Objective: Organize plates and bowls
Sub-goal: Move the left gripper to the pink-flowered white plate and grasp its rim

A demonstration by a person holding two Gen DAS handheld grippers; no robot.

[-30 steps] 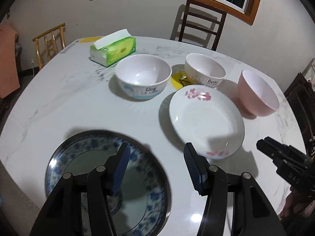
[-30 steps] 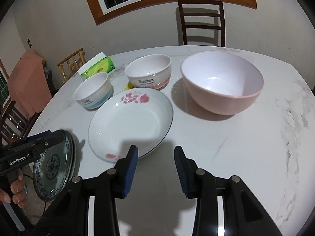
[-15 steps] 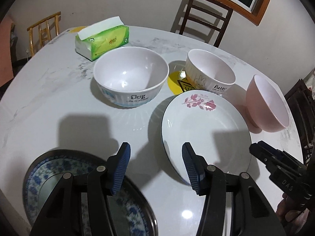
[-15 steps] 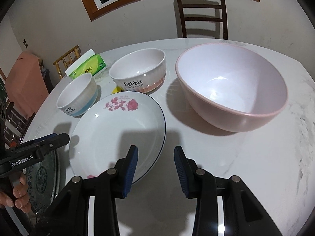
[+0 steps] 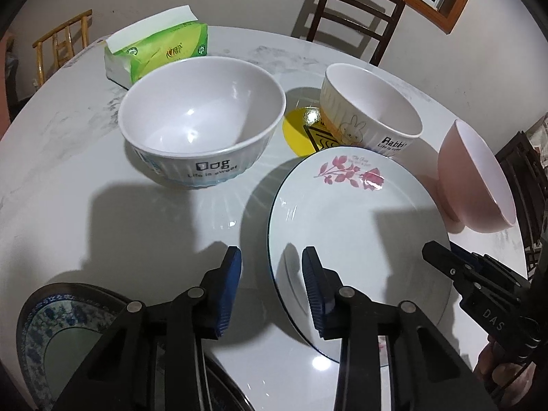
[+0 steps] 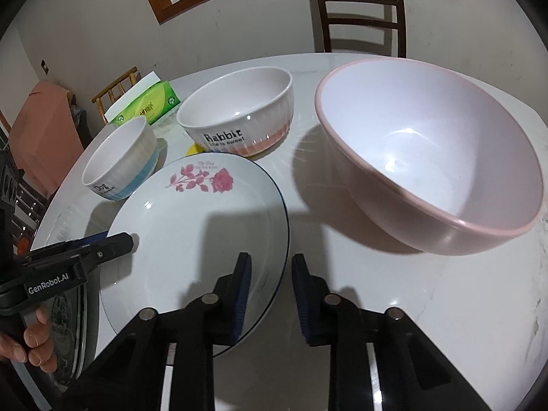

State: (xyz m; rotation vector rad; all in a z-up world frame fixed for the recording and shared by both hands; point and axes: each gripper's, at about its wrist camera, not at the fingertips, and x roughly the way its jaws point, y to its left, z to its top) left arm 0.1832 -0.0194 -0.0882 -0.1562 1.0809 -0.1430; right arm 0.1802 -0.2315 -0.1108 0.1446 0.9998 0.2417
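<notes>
A white plate with a pink rose (image 5: 356, 239) lies flat on the marble table (image 5: 68, 178). My left gripper (image 5: 271, 263) straddles the plate's left rim, jaws closing, pads not touching it. My right gripper (image 6: 271, 267) straddles the right rim of the plate (image 6: 191, 233); its jaws are closing too, with a gap still showing. Behind the plate stand a "Dog" bowl (image 5: 202, 126) and a "Rabbit" bowl (image 5: 370, 109), and a large pink bowl (image 6: 428, 157) stands to the right. A blue-patterned plate (image 5: 68, 335) sits under my left gripper at the near edge.
A green tissue pack (image 5: 157, 51) lies at the back left, and a yellow round sticker (image 5: 301, 133) shows between the two small bowls. A dark wooden chair (image 6: 359, 10) stands behind the table. A hand (image 6: 30, 339) holds the left gripper's handle.
Both grippers have moved forward and down to the rose plate. Each pair of jaws has narrowed and now has the plate's rim between its pads.
</notes>
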